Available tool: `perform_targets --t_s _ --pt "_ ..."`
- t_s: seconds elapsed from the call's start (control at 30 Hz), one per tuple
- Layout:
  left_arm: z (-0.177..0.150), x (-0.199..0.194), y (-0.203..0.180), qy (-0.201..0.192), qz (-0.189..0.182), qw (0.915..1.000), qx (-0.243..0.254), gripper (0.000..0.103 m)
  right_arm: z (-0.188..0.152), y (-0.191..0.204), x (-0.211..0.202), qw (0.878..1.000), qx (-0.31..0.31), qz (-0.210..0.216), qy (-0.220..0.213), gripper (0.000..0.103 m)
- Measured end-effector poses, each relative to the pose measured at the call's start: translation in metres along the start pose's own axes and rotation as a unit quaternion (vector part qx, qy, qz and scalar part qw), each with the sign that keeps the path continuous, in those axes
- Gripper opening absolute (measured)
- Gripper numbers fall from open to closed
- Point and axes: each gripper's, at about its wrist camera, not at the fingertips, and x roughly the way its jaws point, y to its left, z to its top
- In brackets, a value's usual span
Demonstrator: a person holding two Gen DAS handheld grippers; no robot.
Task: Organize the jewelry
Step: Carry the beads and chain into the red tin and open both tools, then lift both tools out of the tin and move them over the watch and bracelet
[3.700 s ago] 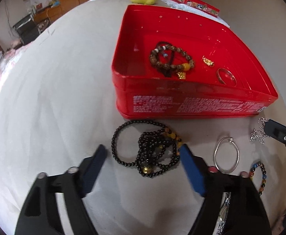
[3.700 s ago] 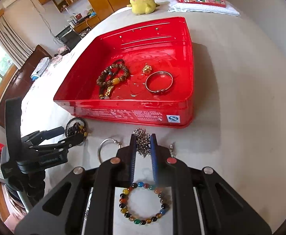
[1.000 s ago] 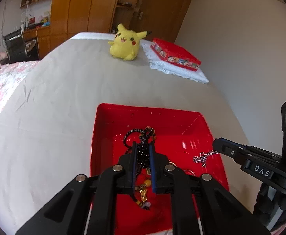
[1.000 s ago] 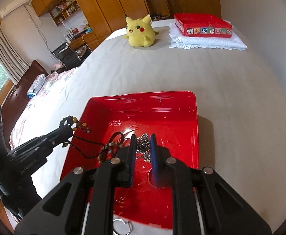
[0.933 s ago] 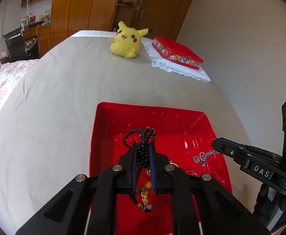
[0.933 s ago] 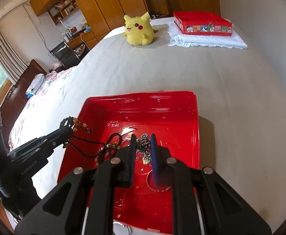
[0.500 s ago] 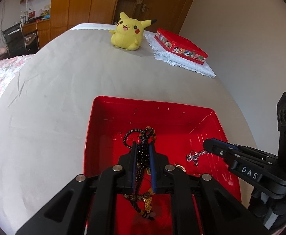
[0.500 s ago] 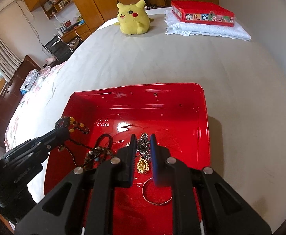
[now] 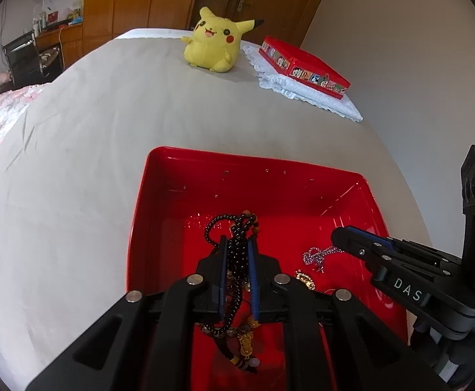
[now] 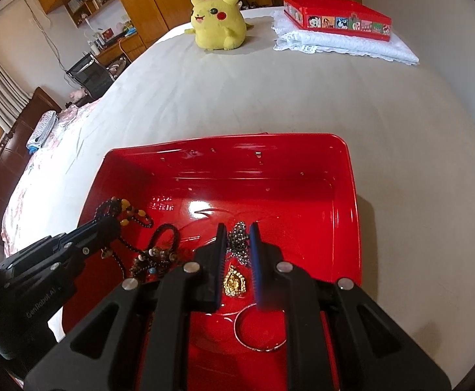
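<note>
Red tray [image 10: 348, 176] on bed: left gripper [image 9: 237, 254] fingers clamped on black bead necklace [image 9: 237, 244], right gripper [image 10: 235, 244] fingers clamped on silver chain [image 10: 239, 242], both held above tray interior.

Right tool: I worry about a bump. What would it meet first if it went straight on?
Probably the red tray's shiny floor, then its far wall; depth is unclear. The right tool holds the silver chain.

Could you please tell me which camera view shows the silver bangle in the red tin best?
The right wrist view: the silver bangle lies in plain sight on the floor of the red tin, just below the right gripper. In the left wrist view I cannot make it out; the left gripper's body covers that area.
</note>
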Motion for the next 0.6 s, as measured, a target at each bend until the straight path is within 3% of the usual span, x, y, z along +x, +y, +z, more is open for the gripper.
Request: perform_targets --t_s 0.13,0.17,0.23,0.33,0.43,0.6 --pt "0.002 0.006 0.002 0.009 0.001 1.0000 -0.003 0.012 0.001 0.002 0.007 1.000 -0.009 -0.003 0.008 0.015" --pt "0.002 0.007 0.003 0.015 0.004 0.9999 -0.005 0.019 0.001 0.004 0.008 1.000 -0.015 -0.008 0.008 0.017" --pt "0.002 0.005 0.003 0.016 0.001 0.9999 -0.003 0.025 0.002 0.004 0.006 1.000 -0.015 -0.016 0.003 0.029" --pt "0.001 -0.006 0.002 0.011 -0.007 0.9999 -0.003 0.029 0.000 0.000 -0.005 1.000 -0.006 0.002 -0.003 0.029" --pt "-0.005 -0.032 0.000 -0.006 -0.017 0.9998 0.001 0.030 -0.004 -0.001 -0.024 1.000 -0.011 0.008 -0.015 0.029" --pt "-0.032 -0.081 -0.003 -0.032 -0.001 0.9993 0.021 0.037 -0.027 -0.007 -0.074 0.999 -0.012 0.031 -0.039 0.029"
